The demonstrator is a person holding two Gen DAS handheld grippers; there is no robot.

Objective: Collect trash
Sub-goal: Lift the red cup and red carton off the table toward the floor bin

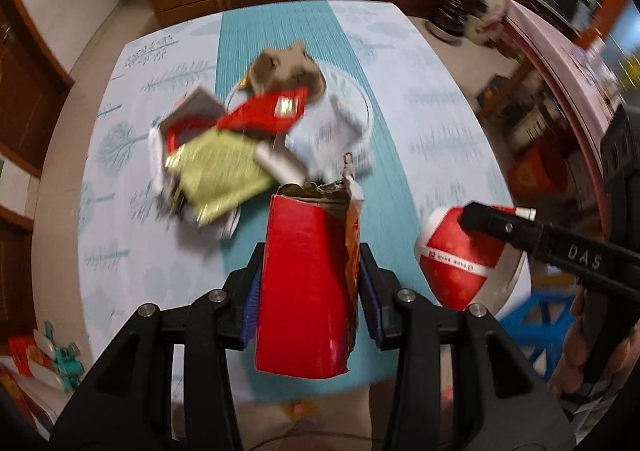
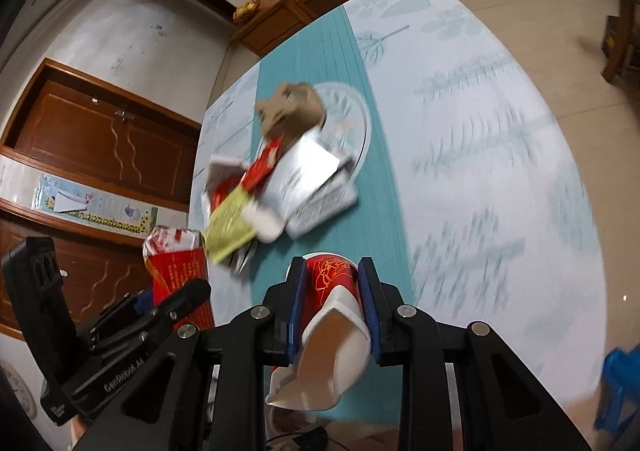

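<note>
**Red carton and red cup in hand; remaining trash lies dead ahead**

Red cardboard fills my left claw (image 1: pixel 310 283): it is clenched on a torn red carton (image 1: pixel 306 283), blue pads pressing its two sides, the ripped open end pointing away from me and its long axis running along the fingers. My right claw (image 2: pixel 332 307) is likewise clenched, on a red paper cup (image 2: pixel 332 315) with a white rim, crushed at the mouth, whose base points forward. Both items hang clear above the surface (image 1: pixel 440 123); neither touches it.

The rest of the trash sits in one heap (image 1: pixel 240 139) on the teal runner (image 1: pixel 280 31) at the middle of the surface: a yellow-green wrapper (image 1: pixel 220 171), a red packet (image 1: pixel 264 115), a small grey box (image 1: pixel 192 107), white cartons and a crumpled brown paper wad (image 1: pixel 288 71), the wad and some cartons resting on a clear glass plate (image 1: pixel 364 107). Blur prevents finer identification.

Governing relation: the heap lies straight ahead of and below both claws, further along the runner. From my left claw it falls slightly left of the carton's axis; from my right it falls left of the cup. The left hand therefore appears somewhat better placed, in my judgement.

No bin or bag is visible in either view. Both claws being occupied, I assess that these two items must be deposited before anything in the heap can be taken.
</note>
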